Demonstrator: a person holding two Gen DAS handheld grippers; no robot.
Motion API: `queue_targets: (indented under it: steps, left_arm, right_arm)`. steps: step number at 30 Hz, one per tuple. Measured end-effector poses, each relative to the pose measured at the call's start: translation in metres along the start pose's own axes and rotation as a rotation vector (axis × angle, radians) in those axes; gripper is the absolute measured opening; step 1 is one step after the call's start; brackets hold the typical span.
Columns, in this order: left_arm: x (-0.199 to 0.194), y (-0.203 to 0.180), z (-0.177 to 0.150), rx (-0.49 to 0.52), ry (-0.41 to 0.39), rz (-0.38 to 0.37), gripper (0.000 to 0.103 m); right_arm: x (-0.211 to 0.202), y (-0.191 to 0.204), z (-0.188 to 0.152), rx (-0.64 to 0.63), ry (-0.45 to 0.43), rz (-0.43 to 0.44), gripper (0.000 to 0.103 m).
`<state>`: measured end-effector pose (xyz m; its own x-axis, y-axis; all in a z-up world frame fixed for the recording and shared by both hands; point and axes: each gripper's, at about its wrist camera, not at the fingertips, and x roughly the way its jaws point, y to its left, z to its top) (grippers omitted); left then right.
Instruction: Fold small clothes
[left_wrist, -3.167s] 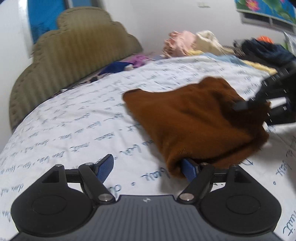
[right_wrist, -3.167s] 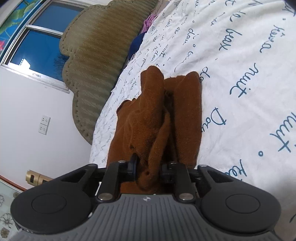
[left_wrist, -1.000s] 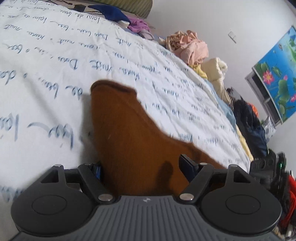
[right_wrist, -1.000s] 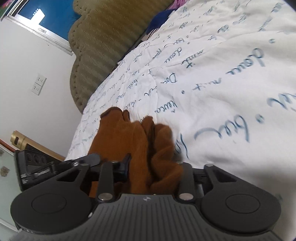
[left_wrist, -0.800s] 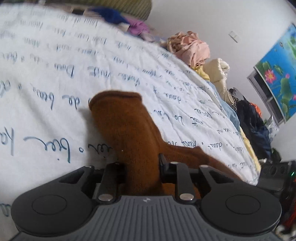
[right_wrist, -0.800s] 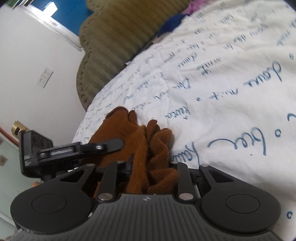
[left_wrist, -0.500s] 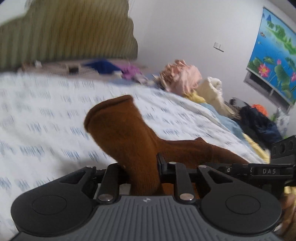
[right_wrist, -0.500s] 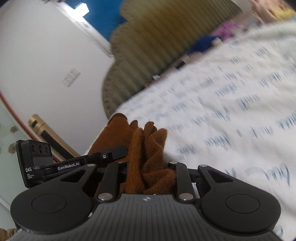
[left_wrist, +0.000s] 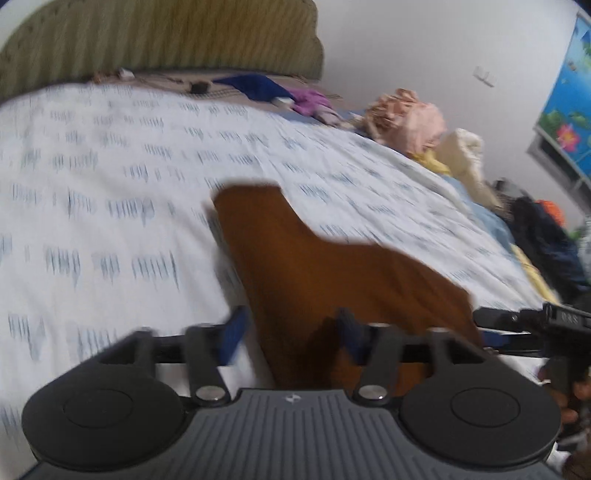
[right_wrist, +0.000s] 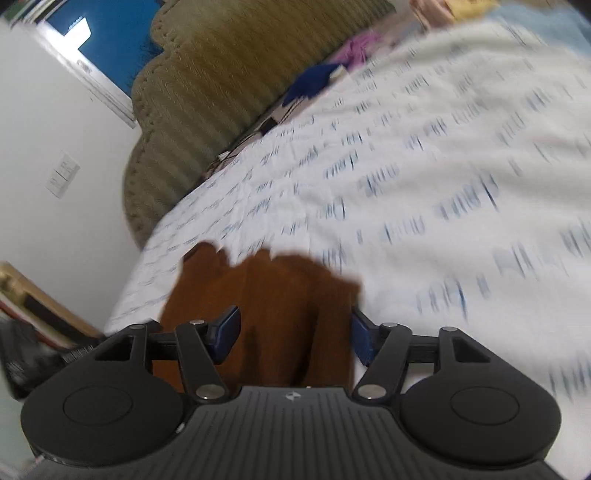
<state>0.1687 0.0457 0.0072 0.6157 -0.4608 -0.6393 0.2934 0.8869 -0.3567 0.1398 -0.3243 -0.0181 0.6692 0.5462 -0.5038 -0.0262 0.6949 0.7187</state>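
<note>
Now my left tongs (left_wrist: 290, 332) stand spread wide, blue pads on either side of the brown knitted garment (left_wrist: 325, 266) without pinching it. It lies soft and fuzzy on the bed's white script-printed sheet (left_wrist: 110, 177). My right tongs (right_wrist: 293, 334) are spread wide too, straddling the garment's bunched end.

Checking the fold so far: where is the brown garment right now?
The brown garment lies on the printed bedsheet, straight ahead between the open fingers of both grippers, left gripper and right gripper.
</note>
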Motion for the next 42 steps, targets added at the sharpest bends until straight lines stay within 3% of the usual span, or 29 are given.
queue_targets:
  steps: [2, 4, 6, 7, 8, 9, 11, 13, 16, 20, 22, 24, 27, 29, 31, 35, 42]
  left_arm:
    - [-0.012, -0.009, -0.023, -0.007, 0.010, -0.043, 0.069]
    - [-0.013, -0.019, -0.040, 0.011, 0.054, -0.074, 0.069]
    - [-0.012, -0.027, -0.055, 0.046, 0.064, -0.063, 0.067]
    - [-0.010, -0.030, -0.061, 0.075, 0.071, -0.038, 0.054]
    - [-0.008, -0.030, -0.065, 0.088, 0.084, -0.024, 0.041]
    - [-0.007, -0.027, -0.065, 0.072, 0.086, -0.029, 0.038]
    - [-0.014, -0.019, -0.061, 0.018, 0.075, -0.052, 0.021]
    - [-0.023, -0.016, -0.058, -0.003, 0.073, -0.030, 0.017]
    - [-0.037, -0.025, -0.061, 0.060, 0.044, 0.026, 0.015]
    - [-0.044, -0.042, -0.074, 0.121, 0.031, 0.101, 0.015]
    - [-0.053, -0.050, -0.078, 0.124, 0.003, 0.147, 0.015]
    - [-0.060, -0.059, -0.082, 0.131, -0.011, 0.189, 0.017]
    - [-0.062, -0.068, -0.091, 0.134, -0.006, 0.238, 0.037]
    - [-0.060, -0.069, -0.097, 0.110, 0.007, 0.259, 0.049]
    - [-0.061, -0.070, -0.102, 0.090, 0.015, 0.276, 0.049]
    - [-0.066, -0.076, -0.111, 0.080, 0.011, 0.305, 0.051]
    - [-0.070, -0.081, -0.125, 0.086, 0.022, 0.339, 0.053]
  right_arm:
    - [-0.011, -0.007, -0.020, 0.064, 0.073, 0.079, 0.084]
    - [-0.014, -0.007, -0.040, 0.070, 0.136, 0.122, 0.083]
    - [-0.017, 0.003, -0.055, 0.014, 0.142, 0.118, 0.081]
    - [-0.017, 0.009, -0.060, -0.020, 0.140, 0.093, 0.077]
    - [-0.015, 0.016, -0.065, -0.057, 0.145, 0.052, 0.062]
    - [-0.013, 0.020, -0.067, -0.083, 0.146, 0.010, 0.043]
    - [-0.011, 0.023, -0.070, -0.070, 0.143, -0.007, 0.033]
    - [-0.015, 0.025, -0.073, -0.030, 0.130, 0.014, 0.030]
    - [-0.020, 0.032, -0.080, -0.015, 0.122, 0.063, 0.028]
    - [-0.024, 0.035, -0.089, -0.069, 0.094, -0.090, 0.029]
    - [-0.035, 0.038, -0.094, -0.084, 0.055, -0.118, 0.035]
    - [-0.047, 0.055, -0.103, -0.166, 0.002, -0.185, 0.053]
    - [-0.049, 0.073, -0.120, -0.282, -0.021, -0.256, 0.076]
    - [-0.042, 0.073, -0.128, -0.339, -0.008, -0.351, 0.076]
    - [-0.040, 0.078, -0.135, -0.373, -0.029, -0.401, 0.077]
    - [-0.045, 0.086, -0.150, -0.364, -0.031, -0.375, 0.090]
    - [-0.049, 0.094, -0.168, -0.383, -0.037, -0.408, 0.092]
